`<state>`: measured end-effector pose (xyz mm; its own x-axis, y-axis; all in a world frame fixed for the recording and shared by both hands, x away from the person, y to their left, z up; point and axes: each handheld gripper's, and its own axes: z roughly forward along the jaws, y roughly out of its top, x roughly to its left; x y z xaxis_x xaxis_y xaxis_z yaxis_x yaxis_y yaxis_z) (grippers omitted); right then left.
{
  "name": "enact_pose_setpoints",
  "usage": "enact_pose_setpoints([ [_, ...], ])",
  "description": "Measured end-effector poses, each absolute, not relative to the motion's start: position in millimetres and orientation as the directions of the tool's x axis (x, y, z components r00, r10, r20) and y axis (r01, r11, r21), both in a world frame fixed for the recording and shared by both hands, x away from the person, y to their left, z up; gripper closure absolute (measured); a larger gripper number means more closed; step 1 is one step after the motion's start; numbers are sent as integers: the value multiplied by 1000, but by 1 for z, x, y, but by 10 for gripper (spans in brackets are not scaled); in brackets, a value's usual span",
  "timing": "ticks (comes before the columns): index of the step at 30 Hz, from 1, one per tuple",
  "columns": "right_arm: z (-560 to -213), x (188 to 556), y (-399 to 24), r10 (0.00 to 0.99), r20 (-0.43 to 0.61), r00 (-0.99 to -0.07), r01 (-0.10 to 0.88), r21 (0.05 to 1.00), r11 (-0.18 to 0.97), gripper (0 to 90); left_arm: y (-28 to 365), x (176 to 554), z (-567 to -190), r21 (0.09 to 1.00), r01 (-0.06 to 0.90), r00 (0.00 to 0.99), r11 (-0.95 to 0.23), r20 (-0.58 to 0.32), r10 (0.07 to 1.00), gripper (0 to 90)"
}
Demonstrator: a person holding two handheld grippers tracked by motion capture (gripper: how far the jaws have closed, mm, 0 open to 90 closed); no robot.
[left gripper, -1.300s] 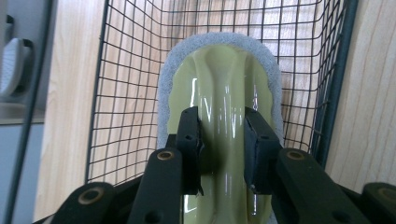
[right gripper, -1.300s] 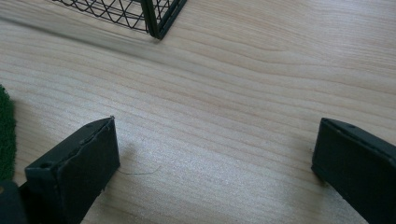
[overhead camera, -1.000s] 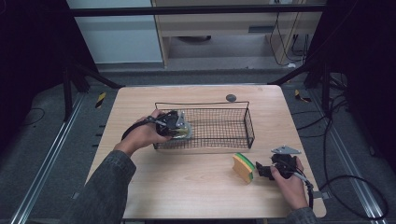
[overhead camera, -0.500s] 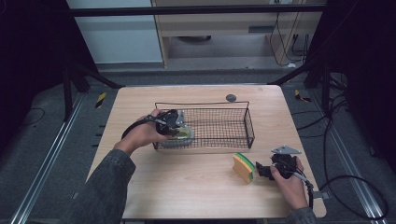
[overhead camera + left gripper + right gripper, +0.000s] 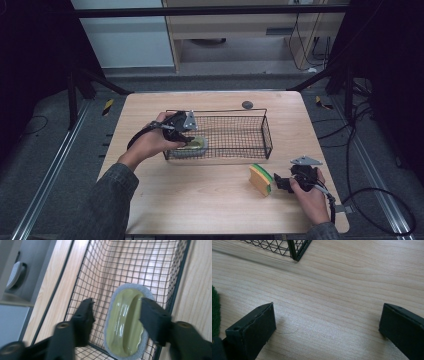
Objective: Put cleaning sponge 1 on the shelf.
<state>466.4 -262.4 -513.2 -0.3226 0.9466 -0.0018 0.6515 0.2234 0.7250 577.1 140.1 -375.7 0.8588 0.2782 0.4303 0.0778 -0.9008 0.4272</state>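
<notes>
A yellow-green scrubber (image 5: 194, 144) with a grey-white pad lies at the left end of the black wire basket (image 5: 265, 131). My left gripper (image 5: 186, 132) hovers just above it, pointing down. Its jaws have just been opening and stand apart, and no pad presses on the scrubber (image 5: 125, 322) below them. In the left gripper view my left gripper (image 5: 117, 304) straddles the scrubber's top end. A yellow and green sponge (image 5: 261, 179) stands on the table near the front right. Just right of it my right gripper (image 5: 278, 183) rests open, with bare wood between the jaws (image 5: 328, 307).
The wooden table (image 5: 210, 210) has dark floor and rails on all sides. A small dark round thing (image 5: 247, 105) lies behind the basket. The basket's corner (image 5: 295, 250) and the sponge's green edge (image 5: 214, 312) show in the right gripper view.
The left gripper has risen a little and its jaws have opened, leaving the scrubber lying in the basket. The right hand and the sponge have not moved.
</notes>
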Motion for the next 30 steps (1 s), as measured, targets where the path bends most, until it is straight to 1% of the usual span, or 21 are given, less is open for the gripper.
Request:
enact_pose_setpoints([
  [1, -513, 466, -262, 946, -2, -323, 651, 725, 224, 8, 141, 576, -374, 419, 92, 854, -903, 434, 288, 367],
  [3, -513, 466, -262, 947, -2, -323, 652, 725, 224, 8, 142, 575, -375, 442, 120, 845, -889, 424, 325, 287],
  [4, -513, 466, -262, 946, -2, -323, 651, 725, 224, 8, 143, 574, -375, 452, 129, 843, -883, 419, 338, 225],
  [5, -513, 466, -262, 946, -2, -323, 651, 725, 224, 8, 144, 573, -376, 465, 142, 841, -874, 409, 354, 201],
  [6, -513, 466, -262, 946, -2, -323, 651, 725, 224, 8, 145, 572, -376, 468, 155, 840, -870, 401, 365, 201],
  [9, -513, 466, -262, 947, -2, -323, 651, 725, 224, 8, 148, 567, -377, 480, 170, 835, -861, 394, 384, 147],
  [10, -513, 466, -262, 947, -1, -322, 651, 725, 223, 8, 149, 565, -377, 485, 174, 831, -857, 394, 392, 142],
  [12, -513, 466, -262, 947, -2, -323, 651, 725, 224, 8, 151, 561, -376, 512, 192, 832, -837, 367, 415, 122],
  [14, -513, 466, -262, 946, -2, -323, 651, 725, 224, 8, 152, 555, -376, 517, 196, 846, -833, 340, 410, 88],
  [15, -513, 466, -262, 946, -2, -323, 651, 725, 224, 8, 153, 552, -376, 523, 184, 846, -832, 348, 405, 84],
  [18, -513, 466, -262, 946, -2, -323, 651, 725, 224, 8, 154, 540, -377, 546, 190, 850, -816, 325, 415, 74],
  [20, -513, 466, -262, 946, -2, -323, 651, 725, 224, 8, 155, 534, -378, 547, 180, 845, -818, 339, 413, 72],
  [23, -513, 466, -262, 947, -2, -323, 651, 725, 223, 8, 157, 527, -379, 561, 186, 841, -807, 333, 425, 69],
  [24, -513, 466, -262, 947, -1, -322, 651, 725, 223, 8, 159, 522, -379, 574, 198, 829, -794, 334, 448, 67],
  [25, -513, 466, -262, 947, -1, -322, 651, 725, 223, 8, 159, 522, -379, 574, 198, 829, -794, 334, 448, 67],
  [28, -513, 466, -262, 947, -2, -323, 652, 725, 223, 8, 165, 517, -380, 599, 222, 811, -769, 324, 487, 66],
  [30, -513, 466, -262, 947, -2, -323, 652, 725, 224, 8, 175, 511, -382, 627, 268, 786, -731, 297, 543, 62],
])
